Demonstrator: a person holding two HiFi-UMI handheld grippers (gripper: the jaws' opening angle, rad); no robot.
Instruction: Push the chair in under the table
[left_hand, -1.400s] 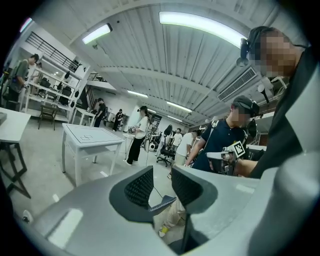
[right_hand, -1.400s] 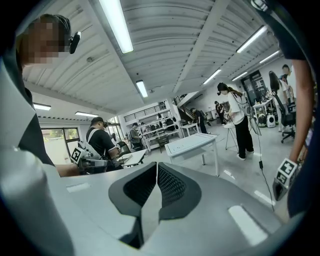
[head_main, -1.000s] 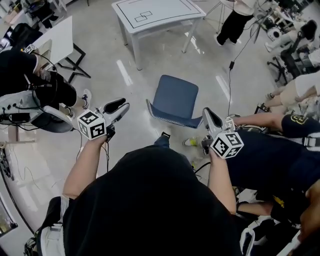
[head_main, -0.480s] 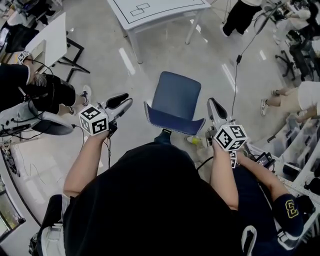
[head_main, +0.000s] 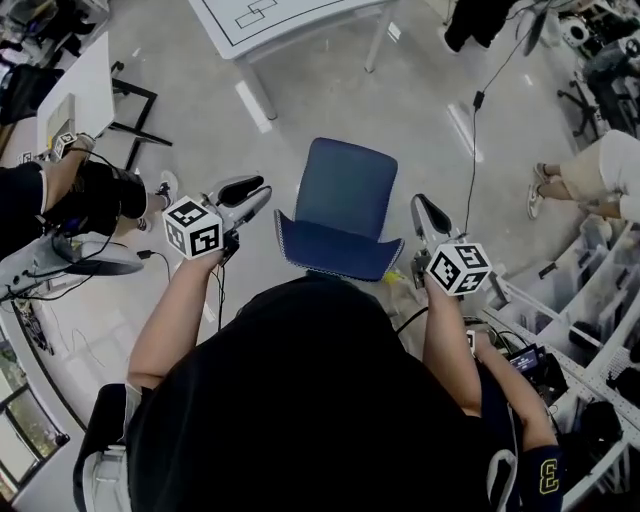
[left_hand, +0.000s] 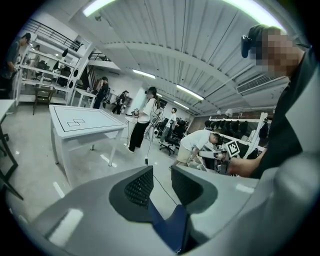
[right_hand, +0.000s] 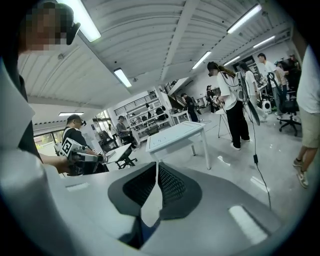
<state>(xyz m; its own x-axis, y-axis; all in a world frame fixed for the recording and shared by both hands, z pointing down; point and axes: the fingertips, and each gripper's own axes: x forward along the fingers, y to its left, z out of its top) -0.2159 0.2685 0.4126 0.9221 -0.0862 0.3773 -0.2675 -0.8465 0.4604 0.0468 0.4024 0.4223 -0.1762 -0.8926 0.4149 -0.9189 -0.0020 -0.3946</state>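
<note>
Moved: chair (head_main: 345, 200) nearer, between both grippers.
Floor (head_main: 300, 110): glossy grey, ahead.
Table (head_main: 280, 15): beyond chair.
Left gripper (head_main: 255, 188): jaws slightly apart, empty.
Right gripper (head_main: 420, 203): jaws pressed together.

Glossy grey floor (head_main: 320, 100): blue chair (head_main: 345, 190) standing, white table (head_main: 300, 15) well apart.

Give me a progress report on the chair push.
Done: nothing; the chair stands on open floor, clear of the table. In hand: the left hand-held gripper and right hand-held gripper flank its backrest, holding nothing. Left: push it under the table.
</note>
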